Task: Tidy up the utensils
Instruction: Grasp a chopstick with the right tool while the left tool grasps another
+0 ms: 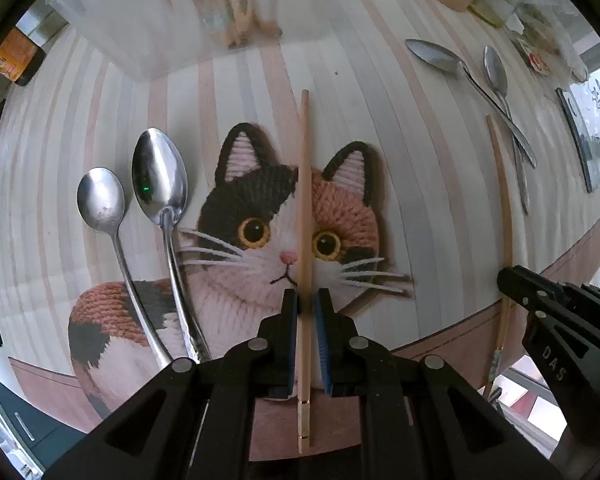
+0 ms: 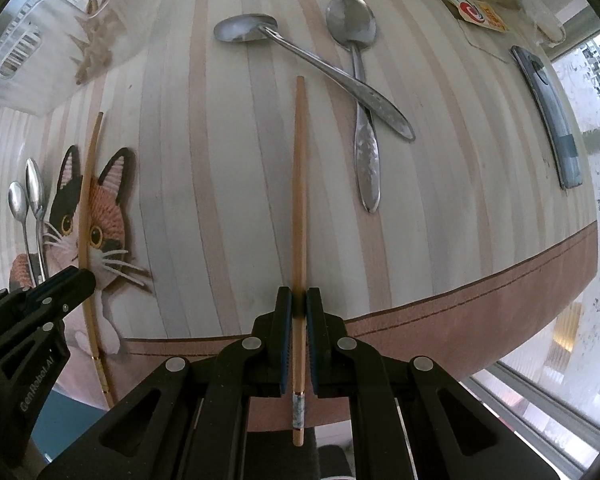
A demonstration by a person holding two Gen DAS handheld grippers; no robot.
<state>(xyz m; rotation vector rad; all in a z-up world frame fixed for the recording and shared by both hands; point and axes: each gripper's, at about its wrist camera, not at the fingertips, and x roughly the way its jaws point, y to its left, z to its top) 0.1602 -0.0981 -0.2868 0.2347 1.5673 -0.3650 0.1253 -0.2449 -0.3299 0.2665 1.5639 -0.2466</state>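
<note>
**Both grippers clamped on a chopstick, over the striped mat**

The left gripper [image 1: 307, 300] pinches one chopstick [image 1: 305, 200] across the cat patch [image 1: 260, 240] at frame centre; the right gripper [image 2: 299, 300] pinches the second chopstick [image 2: 299, 200] over the mat [image 2: 220, 160]. Two spoons [image 1: 132, 208] lie sorted at left, two crossed spoons [image 2: 356, 92] upper right. The step in hand appears to be pairing the chopsticks; the next move calls for setting them parallel, side by side.

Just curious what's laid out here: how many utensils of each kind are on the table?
Spoons: 4, two side by side and two crossed.
Chopsticks: 2, one in the left tool, one in the right tool.
Total: 6.
</note>
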